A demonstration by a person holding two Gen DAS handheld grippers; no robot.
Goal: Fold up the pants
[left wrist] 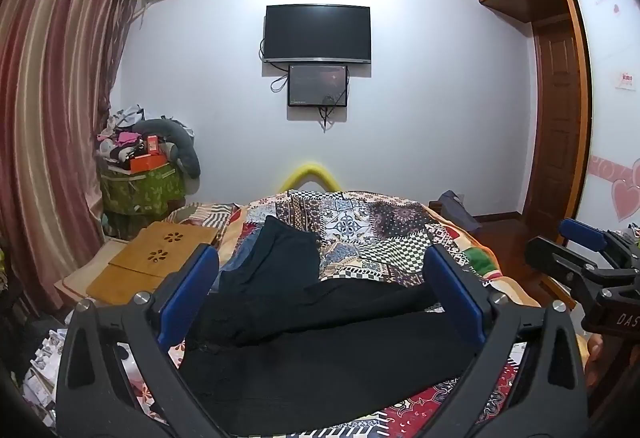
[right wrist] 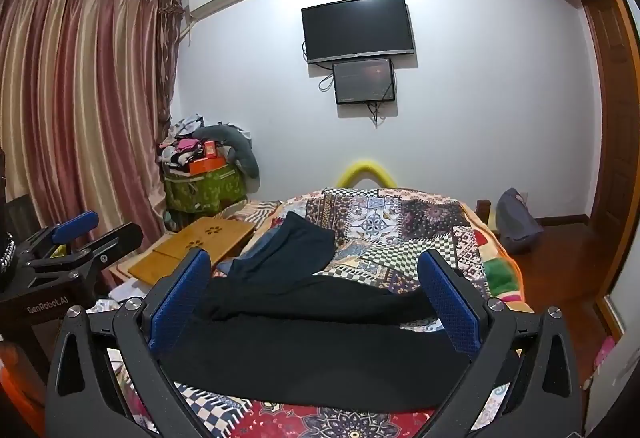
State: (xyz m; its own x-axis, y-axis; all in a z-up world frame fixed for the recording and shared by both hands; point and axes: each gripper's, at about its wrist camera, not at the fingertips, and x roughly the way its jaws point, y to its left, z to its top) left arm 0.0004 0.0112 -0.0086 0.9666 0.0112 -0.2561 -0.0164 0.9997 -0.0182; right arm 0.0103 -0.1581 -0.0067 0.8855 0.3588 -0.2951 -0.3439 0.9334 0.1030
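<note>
Over by the curtain a wooden board rests at the bed's edge. The left hand-held gripper gapes wide, holding nothing. Black pants sprawl across the patchwork bedspread. The right hand-held gripper hovers equally wide, empty.

Bedroom textiles — colours and patterns
Black pants lying on multicoloured patchwork quilt; curtains hanging in pink-and-gold stripes — blue gripper pads.

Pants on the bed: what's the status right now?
Both grippers, left and right, open, empty. Black pants unfolded on quilt. Nothing in the way.
</note>
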